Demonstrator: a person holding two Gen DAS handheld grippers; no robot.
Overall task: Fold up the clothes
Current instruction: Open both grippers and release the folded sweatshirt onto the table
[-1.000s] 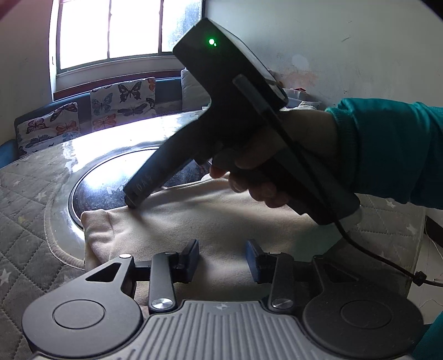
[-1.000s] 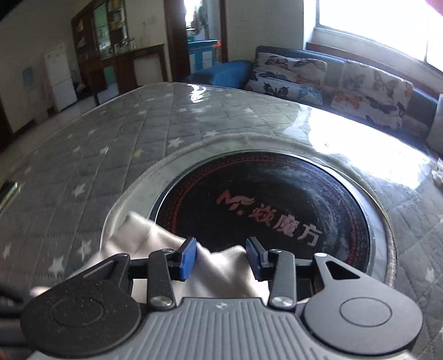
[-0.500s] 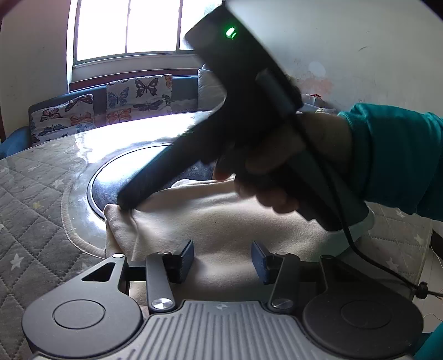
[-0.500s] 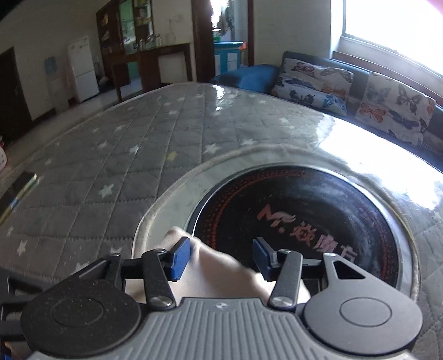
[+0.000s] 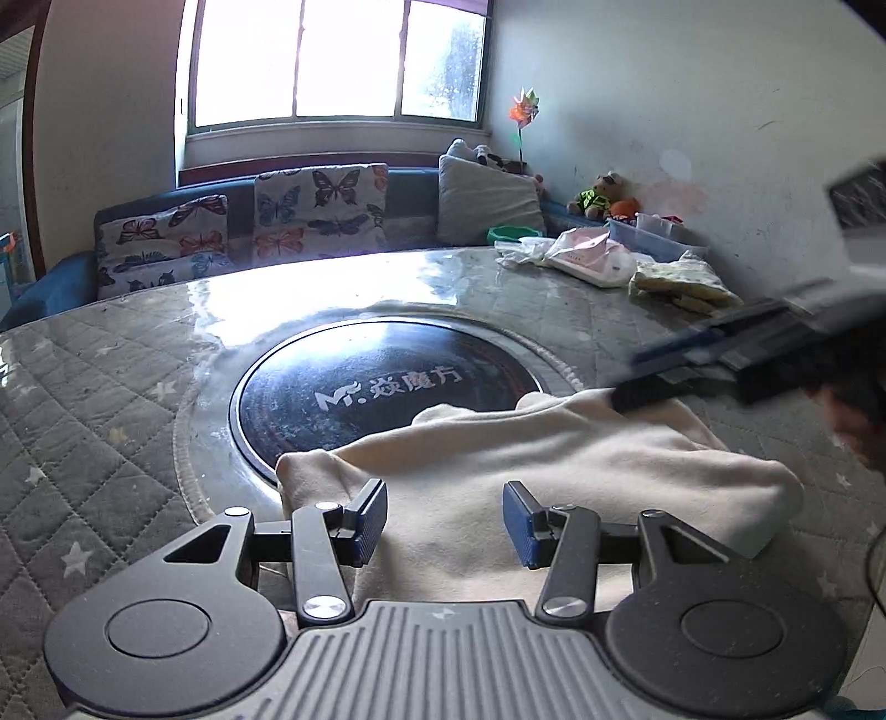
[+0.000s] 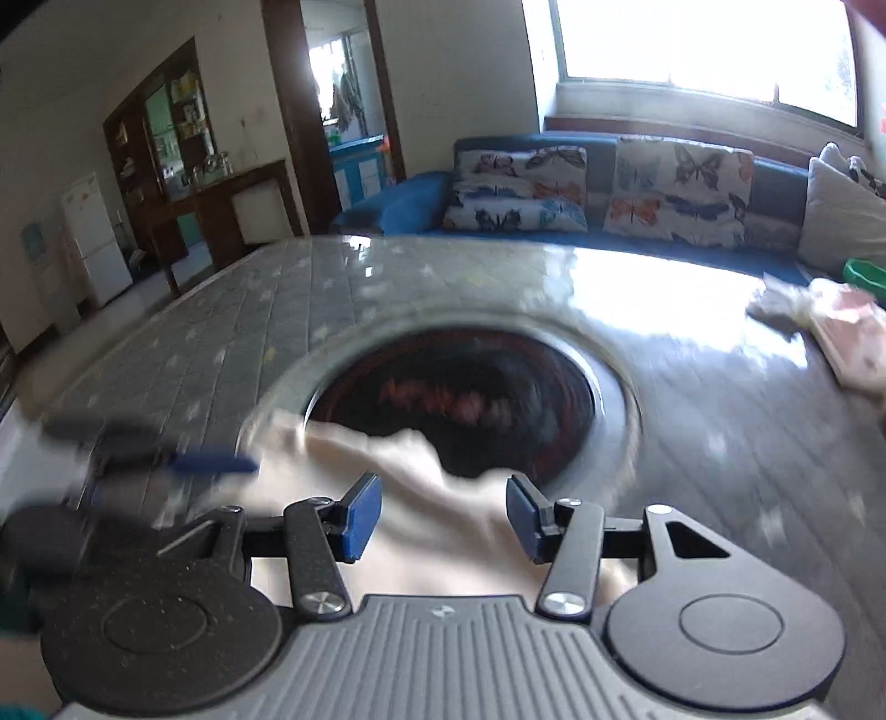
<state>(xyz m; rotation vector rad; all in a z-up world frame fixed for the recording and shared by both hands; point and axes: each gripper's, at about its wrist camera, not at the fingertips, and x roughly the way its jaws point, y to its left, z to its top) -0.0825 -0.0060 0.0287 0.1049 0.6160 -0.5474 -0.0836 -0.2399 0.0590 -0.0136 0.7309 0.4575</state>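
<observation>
Both your claws gape wide, holding nothing: left claw (image 5: 443,515) and right claw (image 6: 443,518) each hover over the cream garment (image 5: 554,459) just ahead

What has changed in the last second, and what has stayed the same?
The right gripper swung from the cream garment's left end to its right far edge. The left gripper stayed open over the near edge. The garment stayed folded on the table.

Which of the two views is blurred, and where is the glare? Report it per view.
Right wrist view: motion-smeared throughout, the black disc's lettering unreadable, the left gripper streaked; its window blown out. Left wrist view: mostly sharp, only the right gripper blurred; window glare whitens the table behind the cream garment.
</observation>
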